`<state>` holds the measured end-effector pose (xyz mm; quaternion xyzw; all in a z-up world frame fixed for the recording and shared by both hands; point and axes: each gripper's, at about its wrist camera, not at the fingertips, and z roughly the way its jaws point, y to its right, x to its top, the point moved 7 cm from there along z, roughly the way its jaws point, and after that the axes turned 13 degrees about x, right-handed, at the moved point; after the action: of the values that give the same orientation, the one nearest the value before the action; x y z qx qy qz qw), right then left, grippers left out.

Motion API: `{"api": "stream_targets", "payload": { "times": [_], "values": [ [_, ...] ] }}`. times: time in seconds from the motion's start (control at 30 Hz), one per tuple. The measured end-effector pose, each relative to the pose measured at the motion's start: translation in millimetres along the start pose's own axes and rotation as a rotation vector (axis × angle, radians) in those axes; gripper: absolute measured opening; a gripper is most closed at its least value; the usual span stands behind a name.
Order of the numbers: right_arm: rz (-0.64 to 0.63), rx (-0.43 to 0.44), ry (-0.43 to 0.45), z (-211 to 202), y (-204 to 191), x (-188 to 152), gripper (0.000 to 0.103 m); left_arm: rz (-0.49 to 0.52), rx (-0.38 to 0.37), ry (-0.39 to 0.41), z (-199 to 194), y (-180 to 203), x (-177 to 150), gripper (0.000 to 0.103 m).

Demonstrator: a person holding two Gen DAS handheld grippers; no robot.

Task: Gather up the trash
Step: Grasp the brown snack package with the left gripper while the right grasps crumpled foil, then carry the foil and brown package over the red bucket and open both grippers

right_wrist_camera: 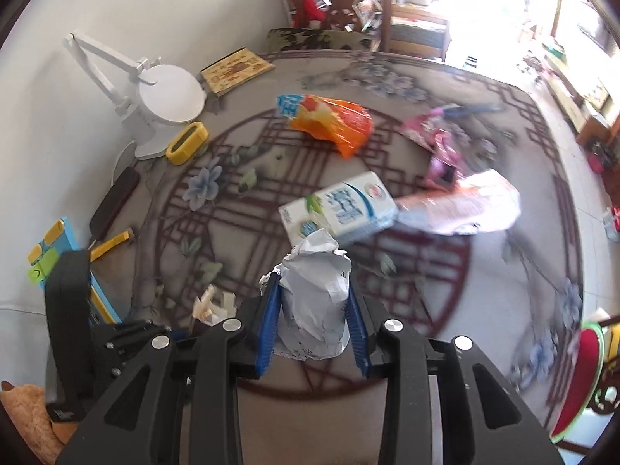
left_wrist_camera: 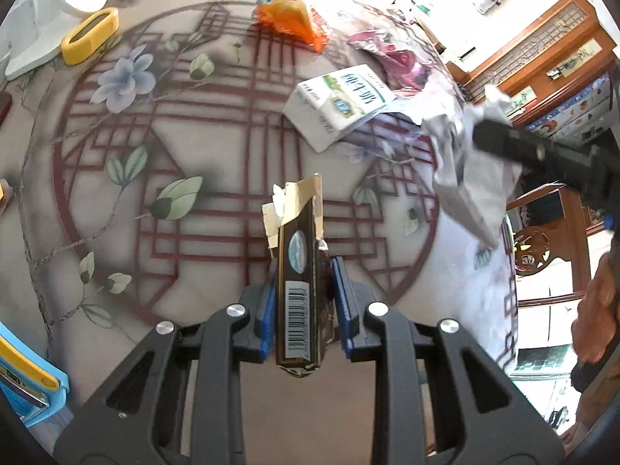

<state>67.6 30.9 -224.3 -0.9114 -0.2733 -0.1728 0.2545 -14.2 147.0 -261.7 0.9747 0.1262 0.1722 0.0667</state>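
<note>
The left gripper [left_wrist_camera: 304, 294] is clamped on a dark torn box [left_wrist_camera: 300, 271], barcode up, its ragged end pointing away from the camera and lifted off the table [left_wrist_camera: 217, 162]. The right gripper [right_wrist_camera: 314, 310] has its blue pads pressed on a crumpled paper [right_wrist_camera: 314, 298], also held off the table; in the left view the same paper [left_wrist_camera: 465, 170] hangs at the right, over the table's edge.

Other trash lies on the patterned tabletop: a milk carton [right_wrist_camera: 341, 209] on its side near the middle, an orange bag [right_wrist_camera: 333, 120] farther off, a pink wrapper [right_wrist_camera: 438, 143] to the right of that, and a pale wrapper [right_wrist_camera: 465, 205] touching the carton's right end, though blur makes its print unreadable. At the far left stand a white lamp [right_wrist_camera: 155, 108] and a yellow holder [right_wrist_camera: 186, 143] just beside its base.
</note>
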Motion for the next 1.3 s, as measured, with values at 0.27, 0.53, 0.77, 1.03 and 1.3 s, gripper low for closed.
{"api": "stream_targets", "payload": {
  "times": [0.27,0.53,0.77,1.03,1.3],
  "values": [
    [0.063,-0.012,0.062,-31.0,10.0,-21.9,0.033,0.047,-0.016,0.054,-18.6,24.9,8.6,0.025],
    [0.114,-0.037,0.115,-57.1,23.4,-36.8,0.033,0.079,-0.059,0.111,-36.4,57.3,27.2,0.025],
    [0.151,-0.061,0.149,-77.3,38.6,-48.6,0.033,0.12,-0.084,0.12,-40.7,83.8,29.3,0.025],
    [0.188,-0.057,0.169,-96.5,63.0,-63.6,0.033,0.14,-0.084,0.121,-40.3,112.2,30.2,0.025],
    [0.187,-0.022,0.163,-109.4,84.4,-70.7,0.033,0.132,-0.067,0.121,-40.5,138.3,30.3,0.025]
  ]
}}
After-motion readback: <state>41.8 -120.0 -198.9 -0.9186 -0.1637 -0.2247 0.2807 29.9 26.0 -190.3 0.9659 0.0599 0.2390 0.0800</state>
